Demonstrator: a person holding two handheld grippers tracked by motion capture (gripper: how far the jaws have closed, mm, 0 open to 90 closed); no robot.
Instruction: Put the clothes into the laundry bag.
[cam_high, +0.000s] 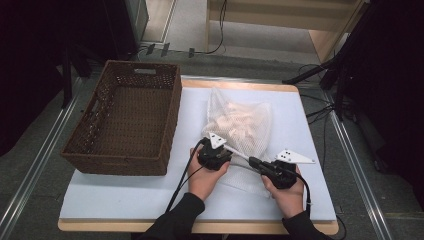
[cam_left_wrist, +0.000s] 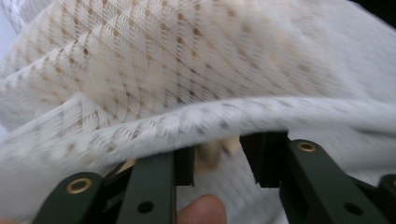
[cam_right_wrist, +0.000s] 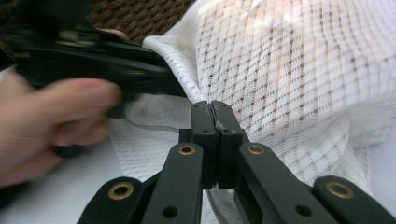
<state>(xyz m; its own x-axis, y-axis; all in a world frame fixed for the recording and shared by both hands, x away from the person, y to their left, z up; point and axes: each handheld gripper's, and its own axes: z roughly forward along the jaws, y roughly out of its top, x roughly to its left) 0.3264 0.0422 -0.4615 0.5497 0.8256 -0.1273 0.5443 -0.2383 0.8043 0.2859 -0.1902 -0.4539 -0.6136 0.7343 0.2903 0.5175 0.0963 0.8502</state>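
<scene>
Mesh laundry-type bag of white netting (cam_high: 239, 125), filled with pale tan pieces, lies on the white-covered table (cam_high: 125, 195) just right of the brown woven wicker basket (cam_high: 127, 117); its long axis runs away from the person, with the bulky filled end far and the flat open hem near. Right hand-held gripper (cam_high: 255, 162) sits at the near hem, jaws fully closed on a fold of the netting, as its own view confirms (cam_right_wrist: 215, 122). Left hand-held gripper (cam_high: 216, 150) is at the same hem, slightly farther up and to the left; its jaws stand narrowly parted (cam_left_wrist: 217, 158), with the hem edge draped across them and no firm pinch visible. Bag body therefore lies directly ahead of both grippers; the left is nearer the basket. Judgement: the next move likely depends on the left gripper securing the hem, so that the mouth can be spread or the bag lifted leftward.
</scene>
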